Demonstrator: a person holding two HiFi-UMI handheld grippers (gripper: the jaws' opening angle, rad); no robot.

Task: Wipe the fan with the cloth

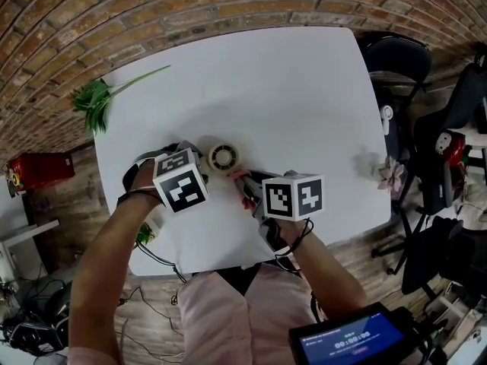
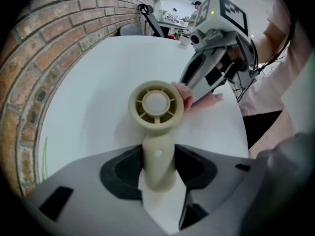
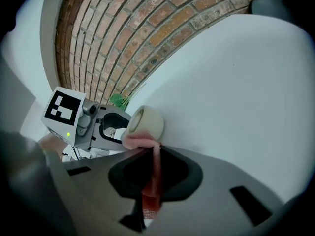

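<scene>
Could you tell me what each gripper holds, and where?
The left gripper holds the fan by its handle; the right gripper pinches the cloth by one end.

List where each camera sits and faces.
Head view: on the person's head, looking steeply down at the white table; both forearms show.
Left gripper view: on the left gripper, along its jaws, shut on the handle of the small cream plastic fan.
Right gripper view: on the right gripper, along jaws pinching the pink cloth.
Both gripper views share the fan.
</scene>
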